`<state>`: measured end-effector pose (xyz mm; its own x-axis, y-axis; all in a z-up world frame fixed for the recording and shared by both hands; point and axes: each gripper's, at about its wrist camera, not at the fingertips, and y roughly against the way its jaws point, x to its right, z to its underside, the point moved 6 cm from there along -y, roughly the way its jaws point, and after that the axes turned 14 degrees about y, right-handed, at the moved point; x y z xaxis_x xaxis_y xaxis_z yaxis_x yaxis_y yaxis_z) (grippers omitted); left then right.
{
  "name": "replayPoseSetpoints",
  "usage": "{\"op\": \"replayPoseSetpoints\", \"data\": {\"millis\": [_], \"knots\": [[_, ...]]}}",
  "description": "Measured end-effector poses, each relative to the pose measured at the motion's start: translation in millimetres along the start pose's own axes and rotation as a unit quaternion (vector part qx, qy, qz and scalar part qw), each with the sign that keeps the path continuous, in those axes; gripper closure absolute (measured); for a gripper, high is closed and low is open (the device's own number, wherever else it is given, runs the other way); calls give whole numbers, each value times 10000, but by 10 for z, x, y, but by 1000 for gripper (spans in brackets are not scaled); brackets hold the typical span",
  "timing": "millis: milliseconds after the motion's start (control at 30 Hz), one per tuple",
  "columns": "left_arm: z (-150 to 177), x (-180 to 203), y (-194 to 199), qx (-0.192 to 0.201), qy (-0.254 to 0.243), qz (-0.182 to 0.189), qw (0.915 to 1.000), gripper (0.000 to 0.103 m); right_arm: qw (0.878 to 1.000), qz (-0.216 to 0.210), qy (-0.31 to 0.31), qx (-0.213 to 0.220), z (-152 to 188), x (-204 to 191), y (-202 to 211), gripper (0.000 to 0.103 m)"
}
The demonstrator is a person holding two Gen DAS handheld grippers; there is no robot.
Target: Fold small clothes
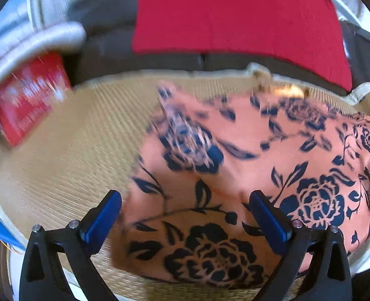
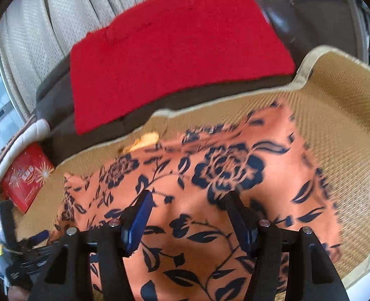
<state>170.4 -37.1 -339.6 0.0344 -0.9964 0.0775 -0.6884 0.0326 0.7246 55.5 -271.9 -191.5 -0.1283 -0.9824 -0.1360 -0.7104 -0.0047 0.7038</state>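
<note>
**Ana:** Where does the garment lie?

**Ben:** The orange floral cloth is spread on the woven straw mat, which carries everything here. In the left wrist view it covers the mat's right half and runs up close to the far edge; the mat's left part lies bare. In the right wrist view the same cloth fills the middle, with bare mat showing along the right edge and far right corner, where the mat's border curls upward.

**Ana:** And the tongs?

**Ben:** The left gripper has its jaws spread very wide above the cloth's near part. The blue pads stand clear of the fabric on both sides, so nothing is pinched. The right gripper has its jaws apart too, though narrower. The cloth lies beneath and between them, but the pads do not appear to press on it.

**Ana:** Is the cloth flat?

**Ben:** Mostly, with soft ridges near the middle. Both views are blurred, so finer folds cannot be told.

**Ana:** What else is around?

**Ben:** A red box with white starbursts sits off the mat's far left corner. Beyond the far edge a red cloth rests on a dark brown cushion, and pale curtains hang behind.
</note>
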Motion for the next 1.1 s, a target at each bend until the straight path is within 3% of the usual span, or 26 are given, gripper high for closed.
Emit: {"op": "replayPoseSetpoints", "data": {"millis": [67,167,333,1100], "knots": [[28,45,50,155,-181,-89,9997,1,9997,141,-2,-208,54,56,-56,38],[225,124,-198,-493,-468,-236,9974,1,9954,316,-138,-895,238,171,-300,41],[234,47,-238,-542,-38,-118,9985,0,9942,488,254,-929,234,77,-327,38],[209,31,-409,-455,-144,86,9988,0,9885,853,683,-1048,249,-37,-426,35]]}}
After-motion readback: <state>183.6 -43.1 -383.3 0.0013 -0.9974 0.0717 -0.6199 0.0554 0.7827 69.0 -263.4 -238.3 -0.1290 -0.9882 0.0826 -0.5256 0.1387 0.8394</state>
